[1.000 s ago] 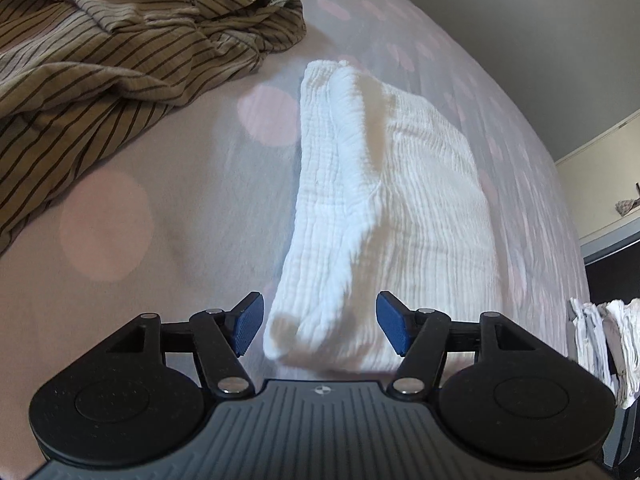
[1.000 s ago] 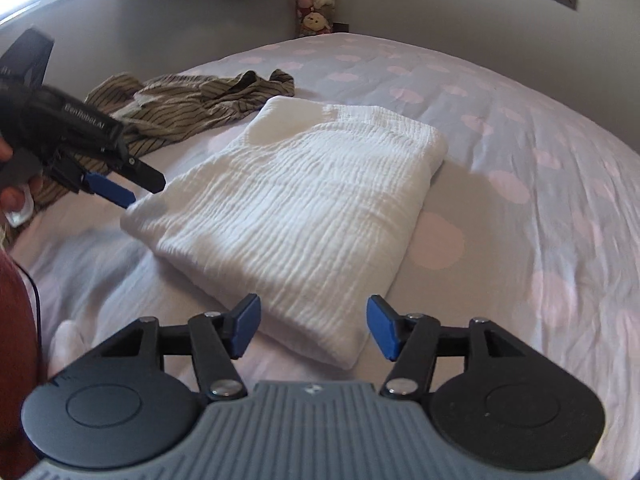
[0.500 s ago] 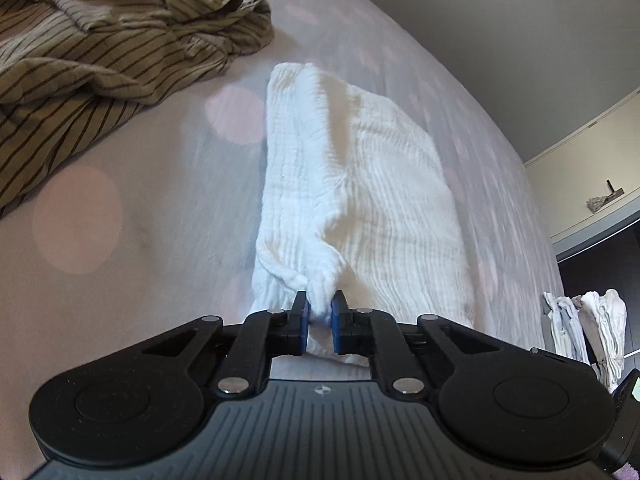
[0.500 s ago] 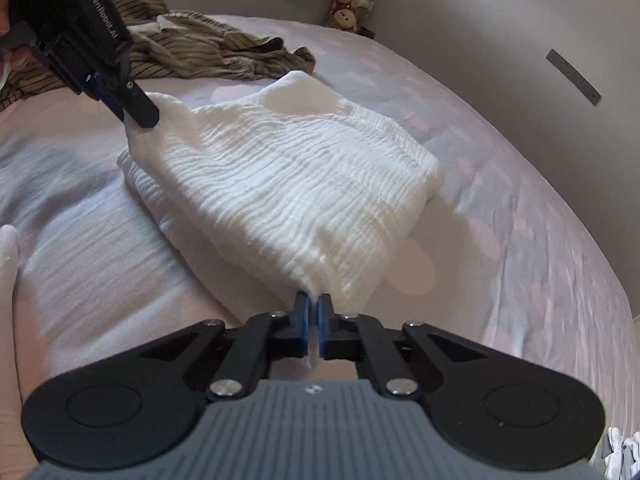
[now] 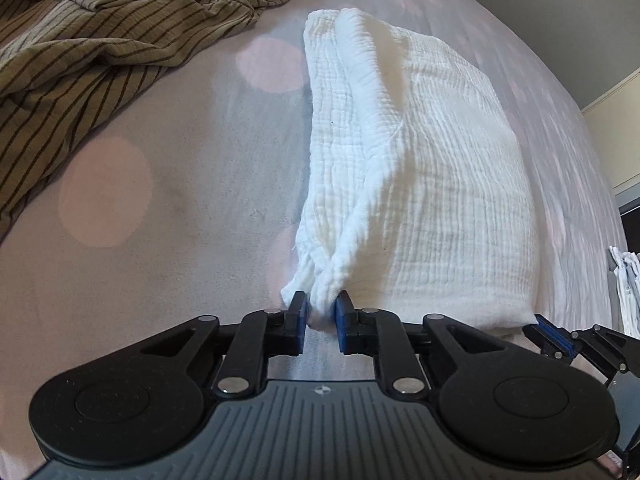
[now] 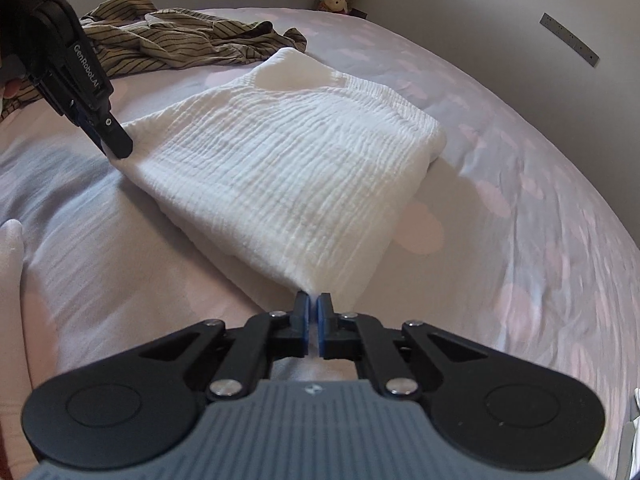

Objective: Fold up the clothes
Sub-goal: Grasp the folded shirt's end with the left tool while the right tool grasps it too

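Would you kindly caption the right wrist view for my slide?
Right gripper pinches the folded white cloth's near corner; left gripper grips the far corner.

Your left gripper pinches a bunched corner of the folded white cloth, its jaws easing apart with fabric between them. The right gripper grips the neighbouring corner. A striped garment lies crumpled beyond on the bed.

Left gripper fingers easing apart on a bunched corner, right gripper clamped
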`<action>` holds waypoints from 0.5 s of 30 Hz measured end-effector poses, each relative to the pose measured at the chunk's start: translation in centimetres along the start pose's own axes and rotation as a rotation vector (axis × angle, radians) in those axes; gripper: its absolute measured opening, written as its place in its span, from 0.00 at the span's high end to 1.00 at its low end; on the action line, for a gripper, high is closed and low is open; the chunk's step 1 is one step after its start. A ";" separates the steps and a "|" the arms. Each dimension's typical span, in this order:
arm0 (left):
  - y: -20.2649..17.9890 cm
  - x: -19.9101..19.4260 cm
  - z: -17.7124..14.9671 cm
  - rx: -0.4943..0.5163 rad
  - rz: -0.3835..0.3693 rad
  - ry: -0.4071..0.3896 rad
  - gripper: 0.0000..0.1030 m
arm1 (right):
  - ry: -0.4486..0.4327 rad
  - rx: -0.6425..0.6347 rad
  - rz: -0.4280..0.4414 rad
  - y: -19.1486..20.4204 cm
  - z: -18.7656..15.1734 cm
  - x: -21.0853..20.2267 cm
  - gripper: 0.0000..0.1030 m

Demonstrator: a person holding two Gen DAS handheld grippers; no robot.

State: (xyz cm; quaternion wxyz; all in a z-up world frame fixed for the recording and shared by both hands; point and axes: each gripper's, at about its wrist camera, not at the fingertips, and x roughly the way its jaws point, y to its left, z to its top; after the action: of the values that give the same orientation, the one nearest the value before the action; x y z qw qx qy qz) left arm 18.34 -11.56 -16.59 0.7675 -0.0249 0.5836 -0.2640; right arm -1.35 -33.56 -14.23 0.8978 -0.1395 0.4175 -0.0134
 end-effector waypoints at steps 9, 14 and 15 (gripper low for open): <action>-0.9 -2.7 -0.1 0.012 0.007 -0.128 0.44 | -0.055 0.282 0.076 -4.0 -1.3 -2.7 0.61; -1.2 -0.4 0.6 -0.015 0.049 -0.103 0.44 | -0.077 0.559 0.173 -6.7 -1.3 -1.6 0.54; -1.1 -0.1 0.7 -0.022 0.042 -0.102 0.44 | -0.082 0.616 0.189 -7.2 -1.3 -1.3 0.49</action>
State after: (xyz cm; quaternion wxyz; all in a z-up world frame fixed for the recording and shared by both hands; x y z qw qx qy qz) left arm 18.52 -12.66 -15.92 0.8014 -0.0342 0.5469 -0.2398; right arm -2.52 -40.64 -12.20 0.9112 0.1777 0.3684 -0.0499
